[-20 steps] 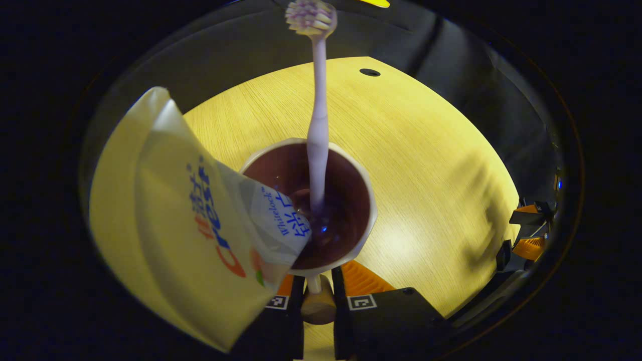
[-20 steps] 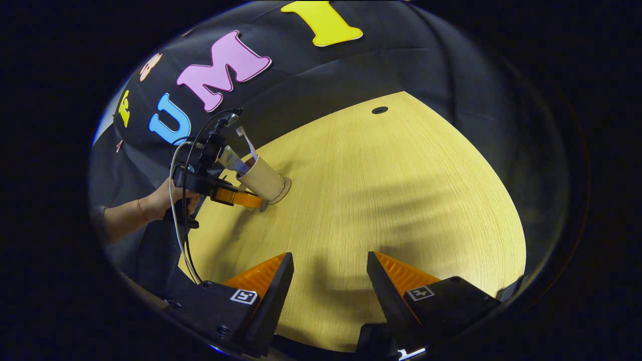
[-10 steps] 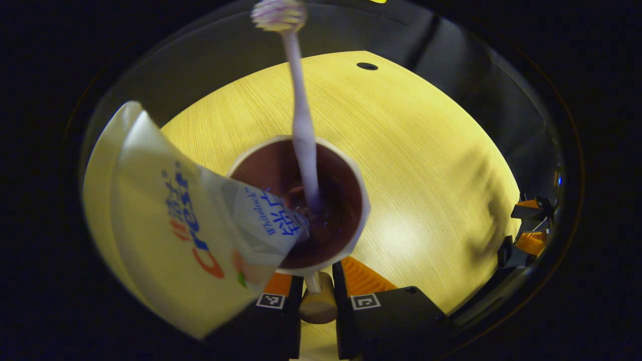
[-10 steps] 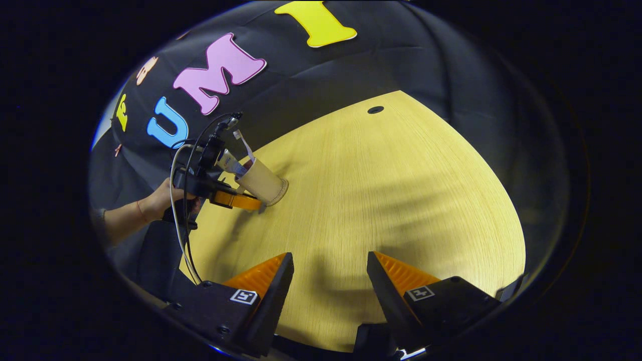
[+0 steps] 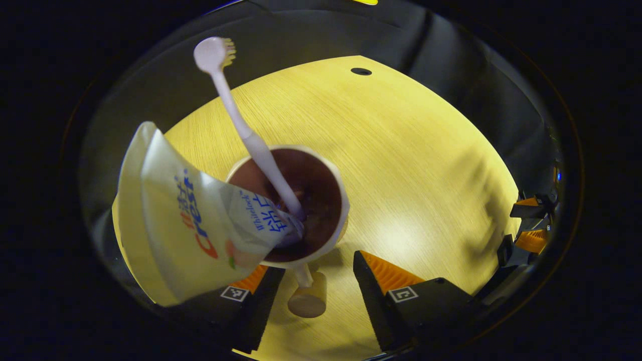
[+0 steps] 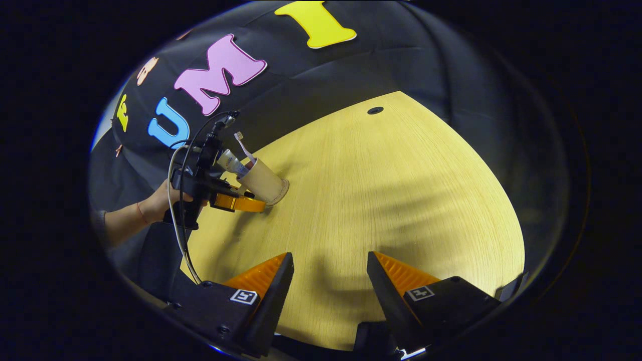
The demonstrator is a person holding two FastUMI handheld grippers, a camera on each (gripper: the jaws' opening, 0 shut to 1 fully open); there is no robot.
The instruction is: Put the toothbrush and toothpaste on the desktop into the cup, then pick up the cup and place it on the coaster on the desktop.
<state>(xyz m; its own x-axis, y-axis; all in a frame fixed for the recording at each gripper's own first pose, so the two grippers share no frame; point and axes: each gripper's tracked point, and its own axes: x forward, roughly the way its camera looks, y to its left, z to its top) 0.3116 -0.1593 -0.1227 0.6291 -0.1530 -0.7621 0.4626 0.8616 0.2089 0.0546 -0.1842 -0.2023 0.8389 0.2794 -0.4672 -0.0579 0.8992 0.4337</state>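
Cup: a cream ceramic cup with a dark brown inside (image 5: 296, 200) stands on a round tan coaster (image 6: 282, 191) at nine o'clock on the pale wooden desktop (image 5: 411, 150) in the right gripper view; its stubby wooden-tipped handle (image 5: 307, 293) points to six o'clock in the left gripper view.
Contents: a white plastic toothbrush (image 5: 241, 125) leans toward eleven o'clock, head well above the rim; a white soft toothpaste tube with blue and red print (image 5: 195, 220) hangs out over the rim toward eight o'clock.
Left gripper (image 5: 313, 281): jaws parted, one finger either side of the handle, neither touching it.
Right gripper (image 6: 328, 273): jaws wide, nothing between them, hovering over bare desktop well apart from the cup.
Stage: both items are in and the cup looks seated on the coaster, so the task reads as nearly done.
Risk, tipping: most of the tube sits outside the cup; its weight could tip the cup toward eight o'clock.
Risk, snagging: the handle lies between the left fingers; drawing back crookedly could catch it and drag the cup off the coaster.
Risk, tube: it passes just above the left finger and could be brushed out.
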